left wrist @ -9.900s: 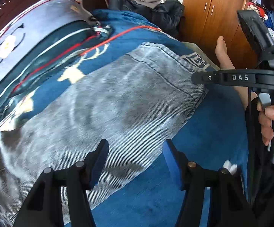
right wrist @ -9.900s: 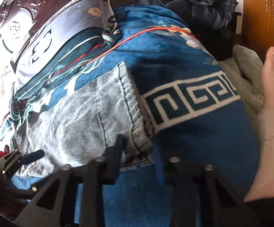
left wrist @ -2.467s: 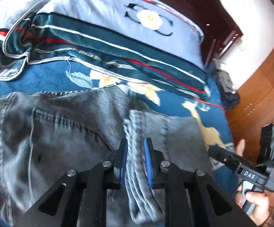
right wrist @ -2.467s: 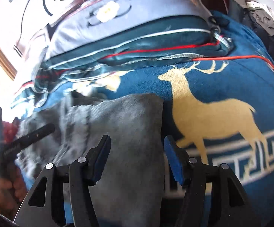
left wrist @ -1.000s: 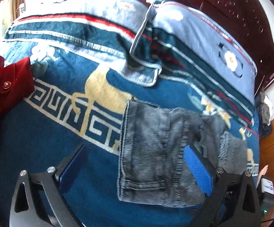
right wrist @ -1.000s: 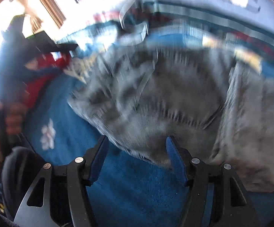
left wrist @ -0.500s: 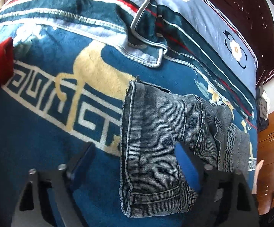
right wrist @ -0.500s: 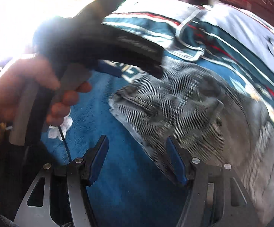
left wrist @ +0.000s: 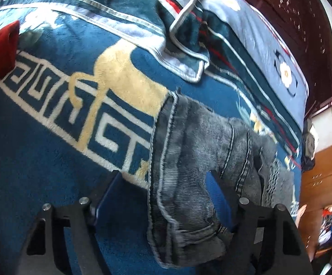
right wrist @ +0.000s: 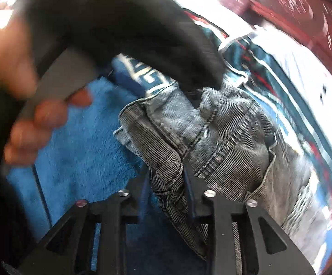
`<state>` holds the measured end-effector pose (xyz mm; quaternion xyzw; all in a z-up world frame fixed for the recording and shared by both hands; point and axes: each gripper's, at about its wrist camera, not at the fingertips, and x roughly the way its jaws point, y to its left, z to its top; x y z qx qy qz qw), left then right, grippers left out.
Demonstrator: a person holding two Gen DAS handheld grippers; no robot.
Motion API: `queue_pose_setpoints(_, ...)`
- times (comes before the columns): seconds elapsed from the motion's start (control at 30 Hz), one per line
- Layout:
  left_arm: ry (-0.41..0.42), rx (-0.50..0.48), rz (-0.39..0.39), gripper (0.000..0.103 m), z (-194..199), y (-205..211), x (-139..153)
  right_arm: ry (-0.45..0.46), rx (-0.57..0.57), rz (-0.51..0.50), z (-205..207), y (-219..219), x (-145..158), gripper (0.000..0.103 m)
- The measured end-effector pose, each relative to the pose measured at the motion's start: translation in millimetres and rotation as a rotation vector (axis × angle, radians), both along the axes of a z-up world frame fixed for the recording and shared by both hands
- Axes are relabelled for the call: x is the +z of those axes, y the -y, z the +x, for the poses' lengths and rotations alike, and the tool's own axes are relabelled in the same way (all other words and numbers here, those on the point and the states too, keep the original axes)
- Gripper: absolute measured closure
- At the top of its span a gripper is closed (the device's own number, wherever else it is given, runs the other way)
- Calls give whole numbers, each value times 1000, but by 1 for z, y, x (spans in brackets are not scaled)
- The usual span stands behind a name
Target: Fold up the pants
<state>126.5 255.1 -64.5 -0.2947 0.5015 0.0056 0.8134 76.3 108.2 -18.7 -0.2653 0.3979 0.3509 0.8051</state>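
My right gripper (right wrist: 166,190) closes on the folded jeans' (left wrist: 195,160) corner; my left gripper (left wrist: 163,197), closing, straddles their waistband for lifting.

No readable text, labels or numbers in either view, right wrist view perhaps too blurred

Ribbed, faded grey denim pants (left wrist: 195,160) lie on a plush, fuzzy blue blanket (left wrist: 40,155), with glossy carved dark wood (left wrist: 303,11) at upper right and matt black plastic gripper fingers (left wrist: 111,194) below.
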Motion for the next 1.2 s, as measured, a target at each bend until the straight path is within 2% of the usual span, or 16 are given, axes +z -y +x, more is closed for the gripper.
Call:
queue_pose_setpoints(0.13, -5, 30, -53, 25, -2, -8, -4, -60, -66, 105, 13, 17, 20, 83)
queue_pose_setpoints(0.2, -6, 22, -53, 23, -2, -7, -5, -76, -86, 145, 16, 24, 29, 83)
queue_pose_setpoints(0.33, 0, 23, -120, 21, 1, -5, -7, -118, -118, 195, 22, 31, 36, 83)
queue_pose_setpoints(0.43, -3, 18, -133, 25, 7, -3, -9, -116, -113, 191, 20, 27, 35, 83)
queue_pose_setpoints(0.47, 2, 11, -137, 30, 9, -1, -8, -114, -112, 190, 14, 26, 34, 83)
queue_pose_setpoints(0.53, 13, -11, -191, 77, 13, 3, -7, -116, -113, 192, 17, 27, 33, 83)
queue_pose_setpoints(0.57, 21, -18, -212, 83, 15, 6, -5, -119, -115, 195, 18, 28, 33, 83)
queue_pose_setpoints(0.67, 68, -36, -140, 86, 16, 20, 16, -121, -127, 218, 17, 35, 38, 83)
queue_pose_setpoints(0.8, 122, -51, -125, 87, 18, 34, 43, -102, -142, 259, 15, 48, 52, 83)
queue_pose_setpoints(1.2, 253, -249, -28, 88, 41, 134, 126, -94, -299, 457, 17, 133, 97, 84)
